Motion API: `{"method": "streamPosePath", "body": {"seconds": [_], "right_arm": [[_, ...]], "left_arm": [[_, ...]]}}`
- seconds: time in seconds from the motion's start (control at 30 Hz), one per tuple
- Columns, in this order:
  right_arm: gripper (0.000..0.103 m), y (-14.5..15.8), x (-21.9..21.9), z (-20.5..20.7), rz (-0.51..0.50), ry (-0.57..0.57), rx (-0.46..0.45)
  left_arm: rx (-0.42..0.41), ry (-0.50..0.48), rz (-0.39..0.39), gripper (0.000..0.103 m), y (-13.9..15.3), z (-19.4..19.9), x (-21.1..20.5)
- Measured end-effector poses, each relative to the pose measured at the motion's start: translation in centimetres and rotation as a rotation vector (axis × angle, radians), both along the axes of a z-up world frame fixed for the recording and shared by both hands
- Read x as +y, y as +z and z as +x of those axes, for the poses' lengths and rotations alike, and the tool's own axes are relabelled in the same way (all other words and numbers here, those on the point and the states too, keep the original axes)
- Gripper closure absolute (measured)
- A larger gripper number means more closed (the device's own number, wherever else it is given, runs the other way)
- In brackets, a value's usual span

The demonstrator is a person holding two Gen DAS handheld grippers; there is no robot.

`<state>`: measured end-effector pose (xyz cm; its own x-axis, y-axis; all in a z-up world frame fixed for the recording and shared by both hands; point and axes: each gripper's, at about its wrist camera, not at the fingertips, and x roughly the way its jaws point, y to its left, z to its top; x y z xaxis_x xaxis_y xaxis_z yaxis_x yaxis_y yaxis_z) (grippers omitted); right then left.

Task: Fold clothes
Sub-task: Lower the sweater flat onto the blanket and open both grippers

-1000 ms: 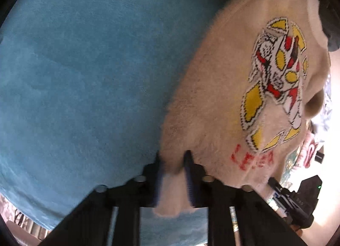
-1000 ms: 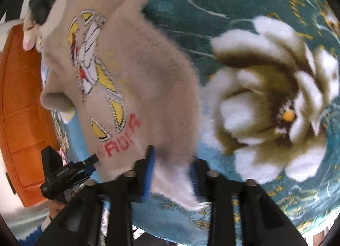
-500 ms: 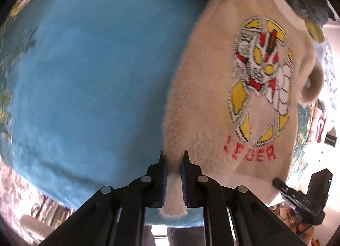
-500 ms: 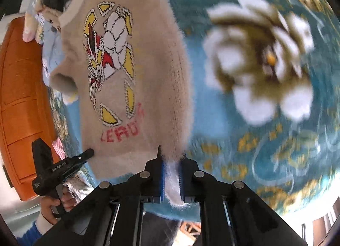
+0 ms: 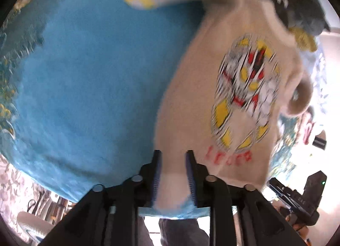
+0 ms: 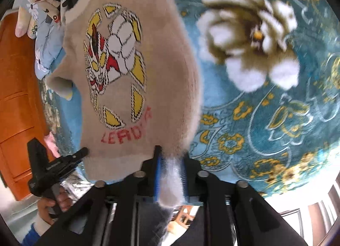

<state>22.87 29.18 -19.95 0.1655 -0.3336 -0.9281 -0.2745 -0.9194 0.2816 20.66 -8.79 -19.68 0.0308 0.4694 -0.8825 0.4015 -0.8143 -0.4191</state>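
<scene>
A fuzzy beige sweater [image 5: 191, 88] with a red, yellow and white figure and red lettering hangs between my two grippers, above a blue patterned blanket [image 5: 85, 76]. My left gripper [image 5: 173, 156] is shut on the sweater's left hem corner. My right gripper [image 6: 170, 154] is shut on the right hem corner of the sweater [image 6: 131, 76]. Each gripper shows in the other's view: the right one [image 5: 297, 197] and the left one [image 6: 53, 167]. A sleeve [image 6: 59, 84] dangles at the side.
The blanket has a large white and brown flower [image 6: 250, 39] and gold motifs. A pile of other clothes [image 6: 46, 22] lies at the far end, with a dark garment [image 5: 301, 5]. An orange cabinet [image 6: 17, 107] stands to the left in the right wrist view.
Both grippers have lifted the sweater's hem higher and drawn it back. More of the blanket and its near edge now shows. The grip on both corners is unchanged.
</scene>
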Motion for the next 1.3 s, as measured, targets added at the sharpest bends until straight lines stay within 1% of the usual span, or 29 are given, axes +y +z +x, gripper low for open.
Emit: {"method": "streamPosePath", "body": {"seconds": [0.03,0.1,0.13,0.23,0.27,0.3,0.33,0.4,0.47,0.5,0.57,0.6,0.67,0.7,0.77,0.8,0.87,0.9,0.93,0.97,1.07,1.13,1.23,1.3], "right_arm": [[0.069,0.5,0.2,-0.1,0.022,0.002,0.014],[0.066,1.6,0.7,-0.3,0.067,0.005,0.041],[0.064,2.2,1.0,-0.5,0.089,0.006,0.055],[0.062,5.0,1.1,-1.7,0.149,0.008,0.114],[0.059,5.7,0.8,-2.2,0.163,0.005,0.130],[0.049,6.3,0.4,-2.7,0.181,0.000,0.145],[0.041,7.0,0.1,-3.2,0.199,-0.007,0.161],[0.032,8.1,-0.7,-4.0,0.243,-0.033,0.183],[0.032,8.7,-1.7,-4.7,0.268,-0.052,0.193],[0.032,8.8,-2.3,-5.0,0.275,-0.057,0.193],[0.032,9.2,-3.9,-5.2,0.308,-0.029,0.187],[0.032,9.2,-4.8,-5.2,0.329,0.005,0.186],[0.018,9.2,-6.6,-5.1,0.375,0.084,0.180],[0.007,9.2,-7.4,-4.9,0.399,0.128,0.176],[0.006,9.2,-9.0,-4.7,0.445,0.213,0.167],[0.006,9.0,-9.5,-4.7,0.457,0.241,0.165],[0.005,9.1,-10.4,-4.8,0.478,0.295,0.155],[0.005,9.1,-10.6,-4.9,0.479,0.309,0.149],[0.005,9.1,-10.8,-5.0,0.480,0.321,0.144],[0.005,9.0,-11.0,-5.2,0.485,0.328,0.140],[0.005,8.8,-11.7,-5.8,0.495,0.348,0.126],[0.005,8.7,-12.5,-6.4,0.497,0.371,0.122],[0.005,8.3,-14.1,-7.1,0.483,0.413,0.127],[0.005,8.0,-15.0,-7.3,0.477,0.441,0.129]], "left_arm": [[0.022,0.024,-0.006,0.062,0.5,-0.2,-0.7],[0.065,0.073,-0.018,0.056,1.6,-0.7,-2.2],[0.073,0.123,-0.023,0.051,1.7,-2.2,-3.4],[0.096,0.275,-0.038,0.042,2.1,-6.7,-7.3],[0.094,0.324,-0.035,0.041,1.8,-8.5,-9.2],[0.093,0.372,-0.032,0.038,1.4,-10.3,-11.1],[0.090,0.407,-0.027,0.036,1.3,-11.6,-12.2],[0.072,0.438,-0.019,0.035,0.7,-14.4,-13.3],[0.050,0.442,-0.023,0.035,-0.4,-17.3,-13.6],[0.037,0.433,-0.031,0.034,-0.9,-18.2,-14.9],[0.009,0.391,-0.061,0.034,-2.5,-21.0,-13.5],[-0.006,0.365,-0.083,0.034,-3.1,-21.9,-13.0],[-0.037,0.312,-0.129,0.034,-4.2,-23.5,-12.1],[-0.050,0.283,-0.164,0.034,-4.5,-23.8,-11.6],[-0.075,0.223,-0.236,0.034,-5.1,-24.4,-10.7],[-0.088,0.194,-0.271,0.037,-5.4,-24.7,-10.3],[-0.087,0.181,-0.286,0.053,-5.6,-24.5,-9.8],[-0.087,0.175,-0.293,0.072,-5.7,-24.4,-9.5],[-0.082,0.180,-0.279,0.088,-5.6,-24.2,-9.3],[-0.058,0.194,-0.273,0.093,-5.1,-23.7,-9.3],[0.016,0.241,-0.255,0.095,-3.3,-22.3,-9.3],[0.072,0.285,-0.226,0.096,-1.8,-21.0,-10.0],[0.194,0.388,-0.172,0.096,0.9,-18.0,-12.2],[0.313,0.471,-0.141,0.096,3.0,-15.0,-14.0]]}}
